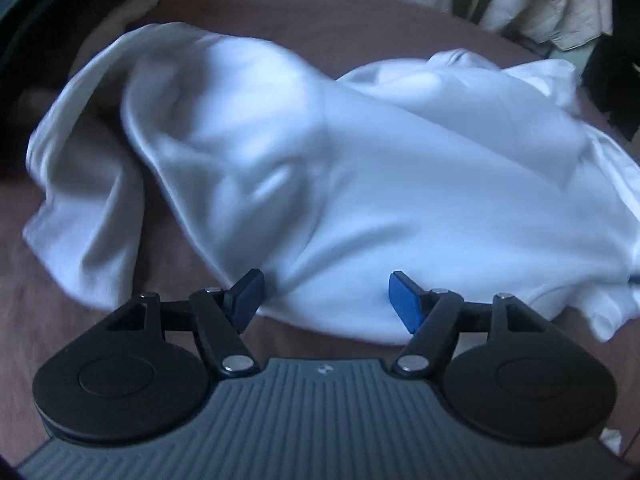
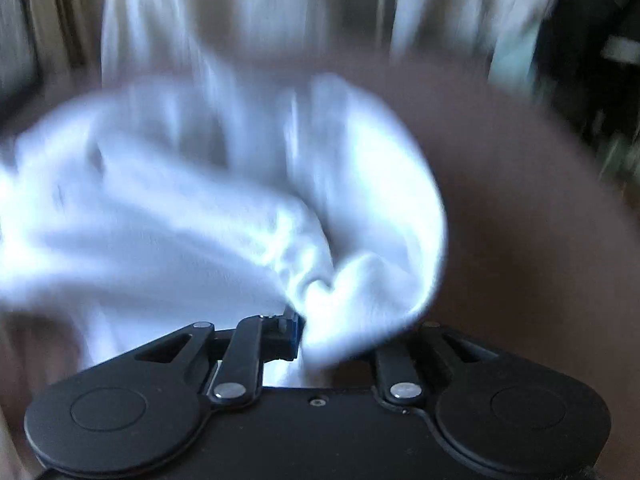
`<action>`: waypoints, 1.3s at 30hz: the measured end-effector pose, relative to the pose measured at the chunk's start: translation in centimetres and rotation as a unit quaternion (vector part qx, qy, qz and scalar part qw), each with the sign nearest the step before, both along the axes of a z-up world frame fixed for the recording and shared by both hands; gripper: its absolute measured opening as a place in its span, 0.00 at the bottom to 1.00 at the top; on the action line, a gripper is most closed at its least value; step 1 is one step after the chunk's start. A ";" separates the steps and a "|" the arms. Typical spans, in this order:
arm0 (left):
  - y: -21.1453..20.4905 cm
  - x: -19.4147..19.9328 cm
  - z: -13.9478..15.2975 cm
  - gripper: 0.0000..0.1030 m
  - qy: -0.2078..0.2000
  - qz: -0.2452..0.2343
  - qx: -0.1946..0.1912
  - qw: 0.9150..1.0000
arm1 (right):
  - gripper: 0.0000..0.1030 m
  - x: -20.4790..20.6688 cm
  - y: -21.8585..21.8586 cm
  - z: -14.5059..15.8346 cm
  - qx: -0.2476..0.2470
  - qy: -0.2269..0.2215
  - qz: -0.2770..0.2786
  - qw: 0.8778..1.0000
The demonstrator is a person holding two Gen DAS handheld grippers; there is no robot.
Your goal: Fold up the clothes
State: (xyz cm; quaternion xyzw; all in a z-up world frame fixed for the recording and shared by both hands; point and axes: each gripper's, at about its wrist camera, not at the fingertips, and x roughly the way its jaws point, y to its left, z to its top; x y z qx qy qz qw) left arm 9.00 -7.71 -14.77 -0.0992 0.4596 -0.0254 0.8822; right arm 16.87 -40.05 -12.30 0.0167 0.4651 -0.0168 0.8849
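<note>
A white garment (image 1: 340,184) lies crumpled on a brown surface (image 1: 80,320), with one rumpled part heaped at the left. My left gripper (image 1: 326,300) is open just above the garment's near edge, its blue pads (image 1: 404,300) wide apart with nothing between them. In the blurred right wrist view, my right gripper (image 2: 316,320) is shut on a bunched fold of the same white garment (image 2: 200,220). The cloth covers its right finger, and only the left pad (image 2: 294,328) shows. The fabric trails away to the left and up from the grip.
The brown surface (image 2: 520,260) extends bare to the right of the garment. Pale cloth (image 1: 552,0) is piled beyond its far edge at the upper right. Dark objects (image 1: 36,40) sit at the far left, and pale curtains (image 2: 60,12) hang behind.
</note>
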 end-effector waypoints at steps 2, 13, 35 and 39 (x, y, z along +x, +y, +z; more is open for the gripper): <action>-0.1 -0.4 0.3 0.67 0.004 0.003 0.003 1.000 | 0.36 -1.8 -0.7 0.1 0.014 -0.021 -0.012 1.000; -2.3 -1.4 0.0 0.67 0.005 -0.027 -0.155 0.988 | 0.60 -7.4 -0.8 -0.6 0.253 -0.042 -0.019 0.966; -1.6 -4.9 11.5 0.00 -0.176 0.020 -0.026 0.984 | 0.12 -3.8 9.1 10.6 0.116 -0.063 0.155 0.979; -1.0 -3.8 6.8 0.03 -0.054 0.015 -0.073 0.996 | 0.06 -6.8 8.0 6.2 0.155 0.052 0.131 0.978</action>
